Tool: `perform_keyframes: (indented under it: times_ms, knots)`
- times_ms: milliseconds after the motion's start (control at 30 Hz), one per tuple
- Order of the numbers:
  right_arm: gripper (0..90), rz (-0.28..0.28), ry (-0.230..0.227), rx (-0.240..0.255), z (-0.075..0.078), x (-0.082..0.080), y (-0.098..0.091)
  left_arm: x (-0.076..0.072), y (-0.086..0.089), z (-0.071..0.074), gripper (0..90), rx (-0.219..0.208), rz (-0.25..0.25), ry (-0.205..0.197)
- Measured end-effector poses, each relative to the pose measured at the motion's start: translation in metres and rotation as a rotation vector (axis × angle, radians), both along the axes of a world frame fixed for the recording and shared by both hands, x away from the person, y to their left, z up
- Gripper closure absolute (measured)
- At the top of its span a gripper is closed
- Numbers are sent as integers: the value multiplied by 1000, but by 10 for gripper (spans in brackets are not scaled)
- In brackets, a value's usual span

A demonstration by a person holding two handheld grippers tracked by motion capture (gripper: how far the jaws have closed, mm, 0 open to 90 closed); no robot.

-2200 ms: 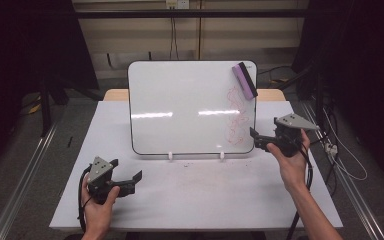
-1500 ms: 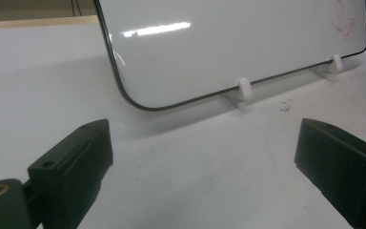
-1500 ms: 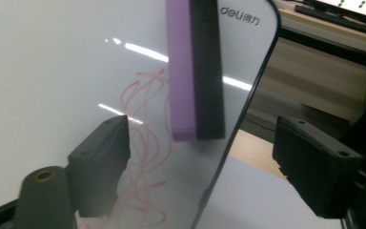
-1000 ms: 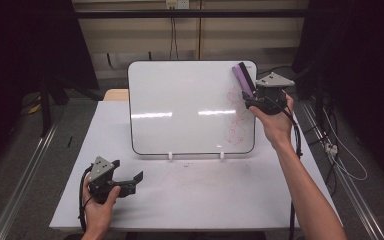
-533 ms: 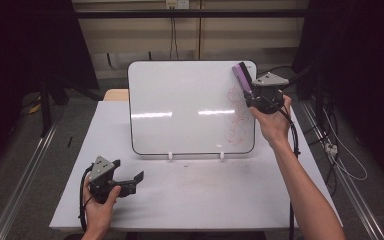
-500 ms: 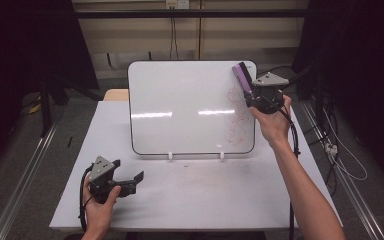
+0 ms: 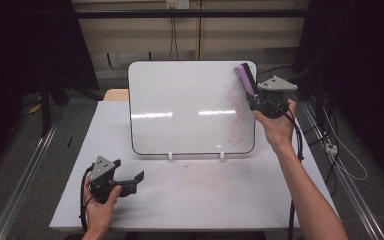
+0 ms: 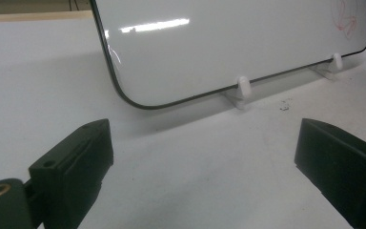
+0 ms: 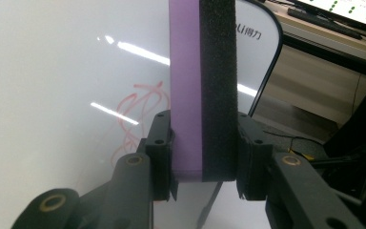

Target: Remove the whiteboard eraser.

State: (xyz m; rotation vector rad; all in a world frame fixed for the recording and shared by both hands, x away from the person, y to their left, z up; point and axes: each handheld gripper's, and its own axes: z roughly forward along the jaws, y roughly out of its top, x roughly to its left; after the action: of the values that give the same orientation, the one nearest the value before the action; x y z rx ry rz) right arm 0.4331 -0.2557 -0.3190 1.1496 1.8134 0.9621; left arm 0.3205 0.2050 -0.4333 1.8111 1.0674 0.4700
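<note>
A whiteboard stands tilted on two white feet at the back of the table, with red scribbles near its right edge. A purple eraser with a black felt face sits at the board's top right corner. My right gripper is shut on the eraser, one pad pressing each side of it, with the red scribbles behind. My left gripper rests low at the table's front left, open, with nothing between its jaws, and faces the whiteboard.
The white table reaches from the board's feet to the front edge. Dark curtains and floor cables flank both sides. A metal rail runs along the floor on the left.
My right hand rose from the board's lower right to the eraser at the top right corner, and its jaws closed on the eraser. The left hand has stayed put.
</note>
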Motion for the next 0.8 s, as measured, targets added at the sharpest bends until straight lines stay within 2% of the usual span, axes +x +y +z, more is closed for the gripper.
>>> perform_keyframes:
  times_ms: [200,500,633,800]
  knots:
    - [643,13,-11,19,-5,-8,-1,2,0,1,48,-1,16,-8]
    - [644,59,-44,118,-16,-25,-4,7,-2,3,53,-3,0,-8]
    - [645,92,-42,153,-23,-33,-2,11,-8,5,61,-4,-18,-9]
    - [646,112,-43,166,-26,-40,0,15,-18,9,61,-14,-44,-20]
